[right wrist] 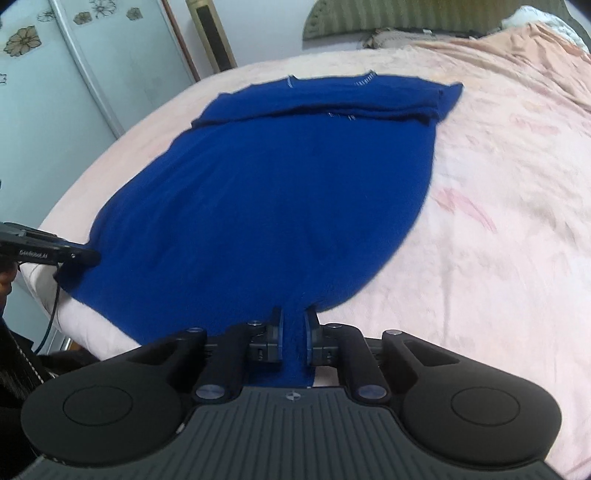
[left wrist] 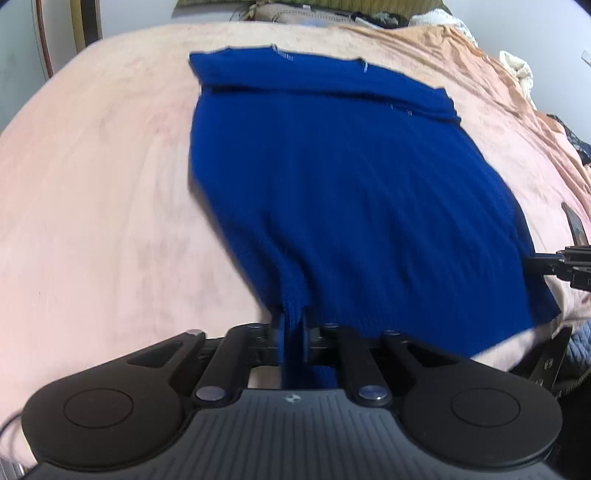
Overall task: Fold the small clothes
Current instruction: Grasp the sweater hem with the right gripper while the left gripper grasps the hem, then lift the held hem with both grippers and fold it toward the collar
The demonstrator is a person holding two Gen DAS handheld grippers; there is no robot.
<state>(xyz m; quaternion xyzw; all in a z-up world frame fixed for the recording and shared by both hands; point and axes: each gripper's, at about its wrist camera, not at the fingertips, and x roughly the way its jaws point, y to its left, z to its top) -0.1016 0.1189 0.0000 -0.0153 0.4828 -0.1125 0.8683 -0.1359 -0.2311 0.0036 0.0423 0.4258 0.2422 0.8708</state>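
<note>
A: Status on the left hand-held gripper (left wrist: 293, 326)?

B: Pinching the near hem of the blue top (left wrist: 332, 184), bottom centre of the left wrist view. Cloth is bunched between the pads and runs down behind them.

A: Right one?

B: Same. Right hand-held gripper (right wrist: 294, 325) is clamped on the near hem too, bottom centre of its own view. A strip of blue fabric sits between the pads.

A: Can each see the other?

B: Yes. Right gripper pokes in at the right edge of the left view (left wrist: 561, 264), at the hem corner. Left one shows at the left edge of the right view (right wrist: 48, 251), touching the opposite hem corner. A cable hangs down below it.

A: Where's the top?

B: Spread on the bed (left wrist: 92, 184), pink cover, centre of both frames. Far end, toward the upper frame, is folded over into a band (right wrist: 325, 99); white stitching shows along it. Near edge looks lifted off the cover at both grips. Image is motion-blurred, so can't tell how high.

A: Anything else in frame?

B: Wardrobe door with a flower print (right wrist: 55, 74), upper left of the right view. Green headboard (right wrist: 424, 18) at the top. Rumpled peach sheet (left wrist: 461, 48) at the upper right of the left view.
</note>
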